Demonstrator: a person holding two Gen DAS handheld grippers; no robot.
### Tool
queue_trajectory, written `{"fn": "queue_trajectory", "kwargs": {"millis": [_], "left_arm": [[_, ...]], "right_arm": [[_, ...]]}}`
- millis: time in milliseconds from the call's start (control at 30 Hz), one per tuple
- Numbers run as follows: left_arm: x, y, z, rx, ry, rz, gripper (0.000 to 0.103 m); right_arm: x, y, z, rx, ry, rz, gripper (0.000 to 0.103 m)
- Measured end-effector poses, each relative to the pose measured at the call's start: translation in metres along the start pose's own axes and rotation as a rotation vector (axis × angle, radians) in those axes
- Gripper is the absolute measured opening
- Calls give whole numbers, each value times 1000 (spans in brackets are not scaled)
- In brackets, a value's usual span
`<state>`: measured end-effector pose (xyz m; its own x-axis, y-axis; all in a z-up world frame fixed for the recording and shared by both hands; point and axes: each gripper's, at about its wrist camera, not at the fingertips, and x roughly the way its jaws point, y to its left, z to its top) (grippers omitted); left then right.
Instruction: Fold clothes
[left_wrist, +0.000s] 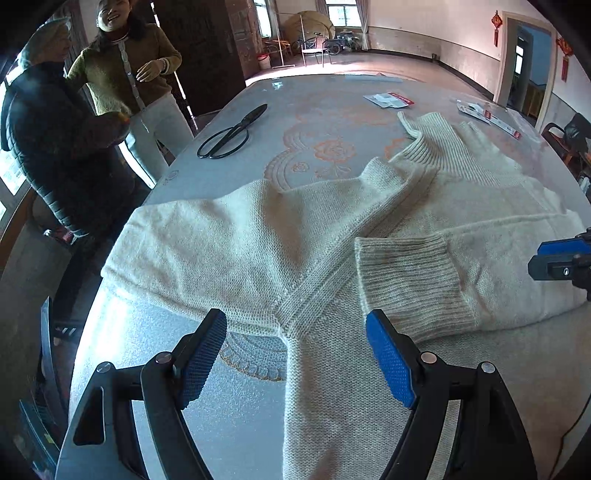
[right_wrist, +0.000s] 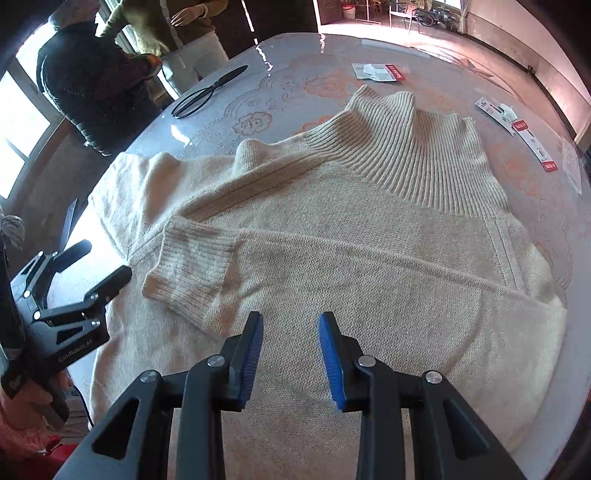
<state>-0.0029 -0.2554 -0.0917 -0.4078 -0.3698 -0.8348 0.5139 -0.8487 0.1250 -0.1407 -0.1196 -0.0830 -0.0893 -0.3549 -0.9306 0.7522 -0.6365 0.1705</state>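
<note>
Sweater (right_wrist: 369, 236) lies flat lengthwise on table (right_wrist: 295, 55), collar pointing away from tongs (right_wrist: 291, 325)

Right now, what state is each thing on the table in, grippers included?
Cream turtleneck sweater: lying flat, one sleeve folded across the body.
Other sleeve: still spread outward.
Black scissors: closed, lying apart from the sweater.
Left gripper: open, empty.
Right gripper: open, empty.

Cream sweater (right_wrist: 369, 258), ribbed collar; grey bench (left_wrist: 314, 110) with orange floral pattern; black scissors (left_wrist: 232, 134); blue tool pads (right_wrist: 328, 358).
</note>
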Motion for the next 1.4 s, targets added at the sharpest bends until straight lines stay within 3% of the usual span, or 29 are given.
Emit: {"fn": "queue_trajectory", "kwargs": {"millis": [133,267,500,1400], "left_arm": [[6,-9,12,21,22,7,79],[12,-18,23,41,43,15,79],[11,-22,36,20,51,-22,79],[10,-32,23,19,62,-38,79]], "right_arm": [[-11,12,25,31,-102,-15,31],[-9,12,38,88,-112,-63,31],[-8,13,38,93,-102,-69,31],[2,11,23,81,-71,-47,31]]}}
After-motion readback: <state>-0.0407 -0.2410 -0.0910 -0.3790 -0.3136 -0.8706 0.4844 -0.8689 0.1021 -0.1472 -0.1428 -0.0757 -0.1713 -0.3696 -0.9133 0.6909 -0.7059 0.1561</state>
